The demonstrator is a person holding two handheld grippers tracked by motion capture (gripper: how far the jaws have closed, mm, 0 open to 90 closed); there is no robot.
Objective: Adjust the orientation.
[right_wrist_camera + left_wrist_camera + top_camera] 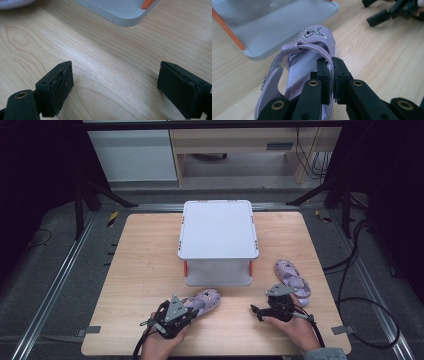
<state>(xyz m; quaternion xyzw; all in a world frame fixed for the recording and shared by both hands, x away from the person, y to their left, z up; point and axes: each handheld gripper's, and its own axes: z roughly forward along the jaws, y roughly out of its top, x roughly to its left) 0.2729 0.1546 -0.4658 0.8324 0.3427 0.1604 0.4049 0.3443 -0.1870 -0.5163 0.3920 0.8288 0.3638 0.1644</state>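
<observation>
A lilac sandal point(206, 300) with a glittery star on its toe point(313, 33) lies on the wooden table point(145, 270), just in front of the box. My left gripper point(191, 308) is shut on the sandal's side strap point(331, 62), near the heel. The pads pinch the thin strap with no gap between them. A second lilac sandal point(293, 279) lies at the right of the table. Beside it my right gripper point(256, 311) points left, low over bare wood point(115, 77). Its jaws stand wide apart with nothing between them.
A grey-white lidded box point(218, 237) with orange latches stands mid-table; its base point(274, 22) is close ahead of the held sandal, and one corner point(120, 12) lies ahead of my right gripper. Bare wood stretches to the left of the box. Cables trail off the table's right side.
</observation>
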